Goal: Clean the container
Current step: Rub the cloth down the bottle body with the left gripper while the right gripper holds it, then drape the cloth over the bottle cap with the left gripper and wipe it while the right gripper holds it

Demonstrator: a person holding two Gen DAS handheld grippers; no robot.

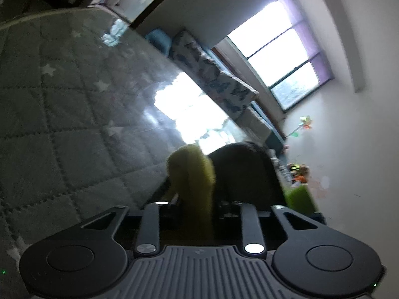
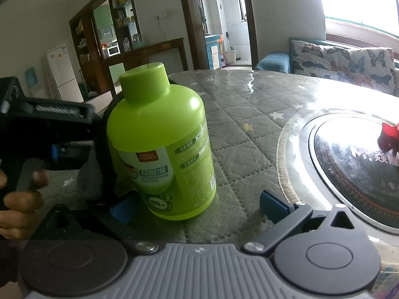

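Observation:
A lime-green bottle [image 2: 162,144] with a ribbed green cap stands upright on the quilted table cover [image 2: 249,114]. My right gripper [image 2: 198,208] is open, and its blue fingertips [image 2: 273,205] sit on either side of the bottle's base. My left gripper [image 1: 197,199] is shut on a fuzzy yellow cloth [image 1: 192,172] that sticks up between its fingers. In the left wrist view the bottle [image 1: 299,196] shows only as a green sliver at the right. A dark rounded shape [image 1: 244,172] beside the cloth is too blurred to identify.
A person's hand [image 2: 17,199] holds the left gripper's body [image 2: 49,124] just left of the bottle. A round dark glass cooktop [image 2: 349,169] is set in the table at right, with a red object [image 2: 389,134] on it. A butterfly-print sofa [image 2: 344,59] stands behind.

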